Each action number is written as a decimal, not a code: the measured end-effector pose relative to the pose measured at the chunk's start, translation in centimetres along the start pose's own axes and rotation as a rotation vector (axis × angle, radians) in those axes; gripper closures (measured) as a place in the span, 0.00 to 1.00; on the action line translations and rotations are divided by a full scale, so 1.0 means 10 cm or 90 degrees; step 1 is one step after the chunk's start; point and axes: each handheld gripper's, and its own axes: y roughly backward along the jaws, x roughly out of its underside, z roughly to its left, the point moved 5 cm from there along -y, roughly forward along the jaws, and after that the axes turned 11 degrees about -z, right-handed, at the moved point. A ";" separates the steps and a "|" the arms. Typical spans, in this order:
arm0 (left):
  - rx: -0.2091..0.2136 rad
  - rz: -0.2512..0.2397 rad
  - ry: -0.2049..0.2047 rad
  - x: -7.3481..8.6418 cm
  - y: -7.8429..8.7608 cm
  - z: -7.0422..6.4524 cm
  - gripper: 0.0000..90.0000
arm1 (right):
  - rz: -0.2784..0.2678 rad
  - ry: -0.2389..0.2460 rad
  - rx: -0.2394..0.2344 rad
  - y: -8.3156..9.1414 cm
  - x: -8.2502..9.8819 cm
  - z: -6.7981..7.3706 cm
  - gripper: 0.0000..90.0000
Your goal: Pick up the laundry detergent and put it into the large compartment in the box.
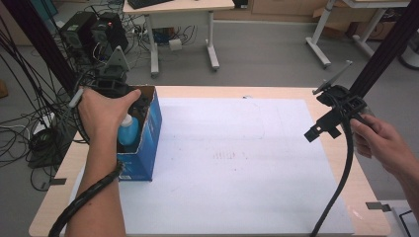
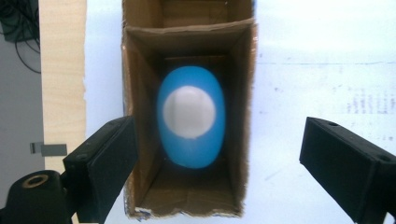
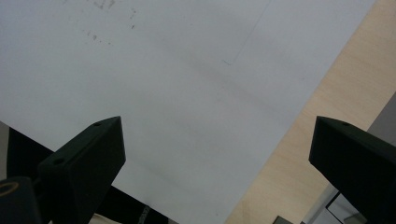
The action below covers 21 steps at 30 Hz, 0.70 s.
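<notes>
From my remote station I see a grey floor (image 1: 267, 49) beyond the wooden table (image 1: 341, 163), a light desk on white legs (image 1: 180, 7) at the back, tangled black cables (image 1: 20, 133) at left, and cardboard boxes (image 1: 368, 27) far right.

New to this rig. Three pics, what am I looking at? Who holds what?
No robot arm here: a person holds a hand-operated claw in each hand. The high view looks down on a wooden table covered by a white sheet. The other two pictures come from cameras riding on each claw, whose black jaws rise from the bottom. The left claw hangs open above a blue cardboard box with a blue bottle standing inside. The right claw is open above the sheet. Neither holds anything.
</notes>
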 end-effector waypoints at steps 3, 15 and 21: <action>0.000 -0.006 -0.008 -0.01 0.07 -0.07 0.12 | -0.001 0.002 0.000 0.01 0.01 0.00 0.04; 0.005 -0.010 -0.041 0.01 0.21 -0.35 0.12 | -0.008 -0.004 -0.005 0.06 0.08 -0.05 0.04; 0.011 -0.011 -0.059 0.01 0.23 -0.51 0.11 | -0.010 0.000 -0.006 0.07 0.09 -0.04 0.04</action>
